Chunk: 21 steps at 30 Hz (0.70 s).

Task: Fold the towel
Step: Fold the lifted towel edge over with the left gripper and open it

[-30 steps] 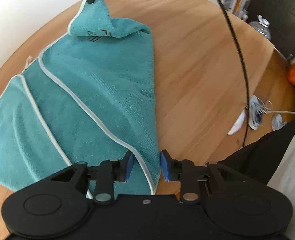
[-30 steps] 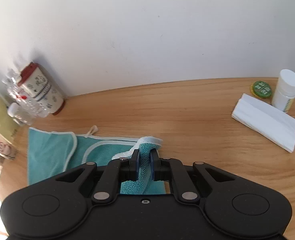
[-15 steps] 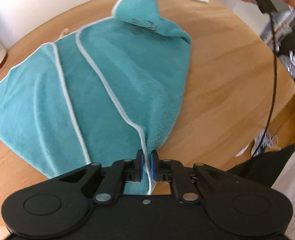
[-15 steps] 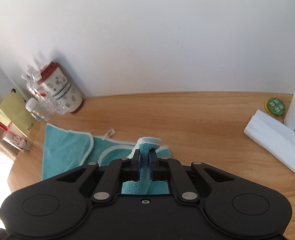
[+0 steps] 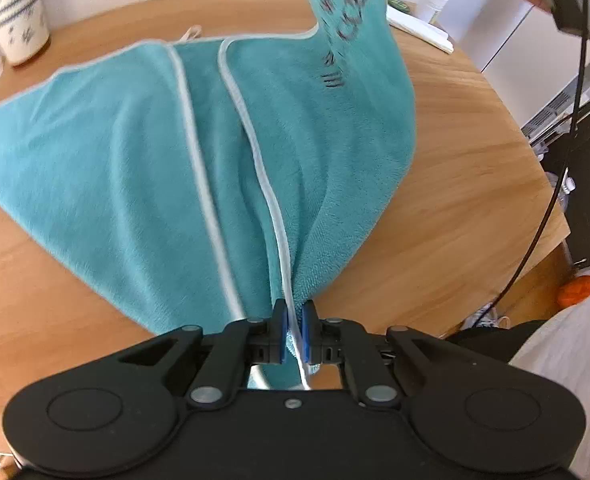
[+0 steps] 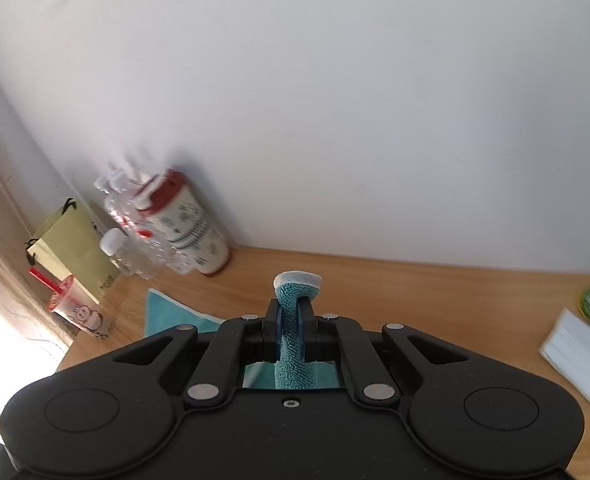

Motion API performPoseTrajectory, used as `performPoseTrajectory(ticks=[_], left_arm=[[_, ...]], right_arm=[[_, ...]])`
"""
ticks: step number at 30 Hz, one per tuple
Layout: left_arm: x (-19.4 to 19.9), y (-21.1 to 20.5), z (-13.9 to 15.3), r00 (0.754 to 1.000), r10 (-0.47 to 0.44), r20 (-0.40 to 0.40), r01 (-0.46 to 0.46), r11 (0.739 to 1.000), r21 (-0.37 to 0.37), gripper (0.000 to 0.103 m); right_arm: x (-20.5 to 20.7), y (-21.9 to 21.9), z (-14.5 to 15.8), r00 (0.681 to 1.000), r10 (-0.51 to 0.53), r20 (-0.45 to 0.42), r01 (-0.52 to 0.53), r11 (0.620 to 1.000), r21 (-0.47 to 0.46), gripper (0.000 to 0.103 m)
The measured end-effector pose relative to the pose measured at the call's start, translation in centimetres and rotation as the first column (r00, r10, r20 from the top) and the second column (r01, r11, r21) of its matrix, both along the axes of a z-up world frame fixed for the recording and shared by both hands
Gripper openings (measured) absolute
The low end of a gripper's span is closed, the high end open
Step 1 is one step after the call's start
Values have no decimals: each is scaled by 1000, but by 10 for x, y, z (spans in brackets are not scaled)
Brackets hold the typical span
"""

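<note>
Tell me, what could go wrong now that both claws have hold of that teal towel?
1. The left claw pinches only the teal towel at its white-trimmed edge, so a tug might pull it free.
2. The right claw grips a thin bunched corner; it could slip out mid-fold.
3. The layers look skewed, so the fold may land crooked.

No legible text in either view

The teal towel point(image 5: 295, 128), ahead of the left gripper point(image 5: 293, 334), carries dark embroidered marks near its raised corner, too blurred to read. The white cup point(image 6: 193, 236) with a red lid, ahead-left of the right gripper point(image 6: 291, 332), bears dark print that cannot be made out.
</note>
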State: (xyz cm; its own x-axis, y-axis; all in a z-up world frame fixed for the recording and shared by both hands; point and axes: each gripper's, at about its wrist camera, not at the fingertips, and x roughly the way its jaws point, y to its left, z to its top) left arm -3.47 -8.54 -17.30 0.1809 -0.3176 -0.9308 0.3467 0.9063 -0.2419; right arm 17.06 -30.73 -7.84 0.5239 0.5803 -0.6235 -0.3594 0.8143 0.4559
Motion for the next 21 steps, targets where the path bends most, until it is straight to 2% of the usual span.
performPoseTrajectory(ticks=[9,14,17,21], left_arm=[[9,27,-7,999,-35,-11,32,986,-164,6],[12,38,-19,999,-50,-18,45,976,-212,6],[16,49,-25,999,-32,-33,23,968,-248,6],[22,69,-33,998,13,-57,-30,952,-306,6]], right_arm=[[12,86,39,991,111,67,-113,994,12,7],[30,144,51,975,194,104,-194,981,-6,6],[41,179,53,967,230,113,-232,973,-3,5],[56,223,40,960,269,81,-270,963,-4,5]])
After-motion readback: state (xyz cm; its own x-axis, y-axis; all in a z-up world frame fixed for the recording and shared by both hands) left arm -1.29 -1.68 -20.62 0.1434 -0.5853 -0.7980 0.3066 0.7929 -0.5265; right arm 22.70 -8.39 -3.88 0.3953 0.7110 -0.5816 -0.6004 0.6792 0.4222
